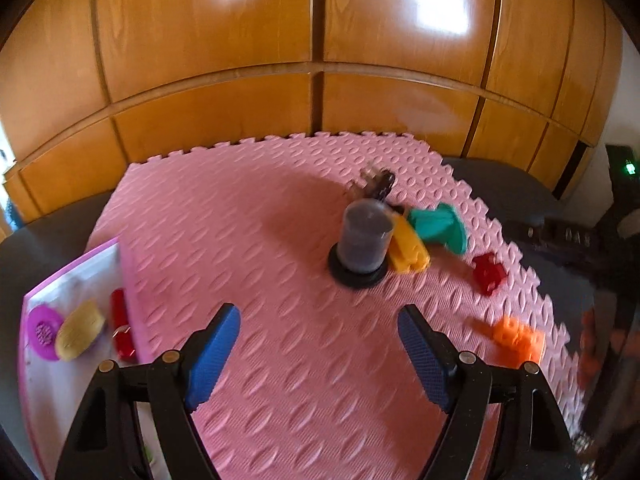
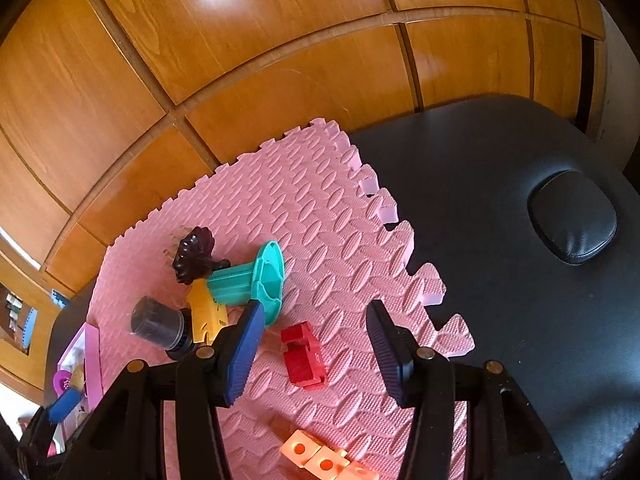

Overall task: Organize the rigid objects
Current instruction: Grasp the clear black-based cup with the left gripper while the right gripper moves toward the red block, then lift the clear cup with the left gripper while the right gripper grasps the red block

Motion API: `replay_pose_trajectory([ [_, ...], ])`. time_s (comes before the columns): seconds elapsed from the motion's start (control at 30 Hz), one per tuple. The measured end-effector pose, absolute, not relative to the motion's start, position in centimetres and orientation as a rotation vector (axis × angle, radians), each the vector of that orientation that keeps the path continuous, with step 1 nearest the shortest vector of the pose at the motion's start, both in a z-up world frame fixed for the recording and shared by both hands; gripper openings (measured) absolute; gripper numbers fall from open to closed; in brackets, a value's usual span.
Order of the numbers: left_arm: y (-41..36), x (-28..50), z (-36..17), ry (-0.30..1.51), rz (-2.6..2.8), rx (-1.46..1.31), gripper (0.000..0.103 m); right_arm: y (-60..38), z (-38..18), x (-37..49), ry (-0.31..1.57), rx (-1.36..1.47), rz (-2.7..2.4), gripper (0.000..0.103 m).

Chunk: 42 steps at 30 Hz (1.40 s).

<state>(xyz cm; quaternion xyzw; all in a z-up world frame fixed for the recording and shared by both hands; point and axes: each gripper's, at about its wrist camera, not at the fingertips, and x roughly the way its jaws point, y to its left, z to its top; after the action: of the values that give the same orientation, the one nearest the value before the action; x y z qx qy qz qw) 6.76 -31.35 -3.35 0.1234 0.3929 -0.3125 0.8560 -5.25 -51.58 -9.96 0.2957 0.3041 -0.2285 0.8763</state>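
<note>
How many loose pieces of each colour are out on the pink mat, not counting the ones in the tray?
Red: 1, block
Orange: 1, holed block
Yellow: 1, clip piece
Teal: 1, flanged piece
Dark brown or black: 1, knob
Grey: 1, cylinder on black base
Total: 6

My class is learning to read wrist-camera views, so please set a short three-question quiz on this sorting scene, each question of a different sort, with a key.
1. True or false: the left gripper is shut on a toy.
2. Multiple choice: which piece lies between the fingers of the right gripper, on the pink foam mat? A) red block B) teal piece C) orange block
3. Fill in: the yellow piece lies against the upright ____ cylinder.

Key: 1 false, its fingers are spread and hold nothing. 2 A. 3 grey.
</note>
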Motion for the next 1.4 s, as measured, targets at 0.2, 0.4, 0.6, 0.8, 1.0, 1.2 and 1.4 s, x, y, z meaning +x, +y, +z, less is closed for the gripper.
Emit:
replay_pose_trajectory([
  [0.2, -34.8, 9.0, -4.3, 0.827, -0.663, 0.251, 0.084, -51.6, -10.0, -5.2, 0.635, 0.634, -0.462, 0.053],
  [0.4, -37.7, 11.0, -5.4, 0.832, -0.668, 0.245, 0.083, -51.8, -10.2, -5.1, 0.635, 0.667, -0.447, 0.053],
  [0.6, -39.6, 13.2, -7.2, 0.907, -0.693, 0.212, 0.043, -51.8, -10.4, -4.9, 0.644, 0.662, -0.447, 0.054],
  [0.8, -36.1, 11.3, -6.5, 0.894, -0.696, 0.18, 0.043, -51.9, -10.4, -5.0, 0.639, 0.662, -0.447, 0.053],
  [1.0, -32.4, 7.8, -6.3, 0.884, -0.693, 0.207, 0.043, -51.7, -10.4, -5.0, 0.65, 0.644, -0.458, 0.053],
  [1.2, -29.6, 4.0, -6.6, 0.896, -0.734, 0.225, 0.043, -51.2, -10.7, -4.5, 0.683, 0.596, -0.48, 0.053],
  [1.4, -28.3, 0.7, -6.7, 0.868, -0.798, 0.26, 0.043, -51.1, -10.8, -4.5, 0.687, 0.575, -0.501, 0.053],
])
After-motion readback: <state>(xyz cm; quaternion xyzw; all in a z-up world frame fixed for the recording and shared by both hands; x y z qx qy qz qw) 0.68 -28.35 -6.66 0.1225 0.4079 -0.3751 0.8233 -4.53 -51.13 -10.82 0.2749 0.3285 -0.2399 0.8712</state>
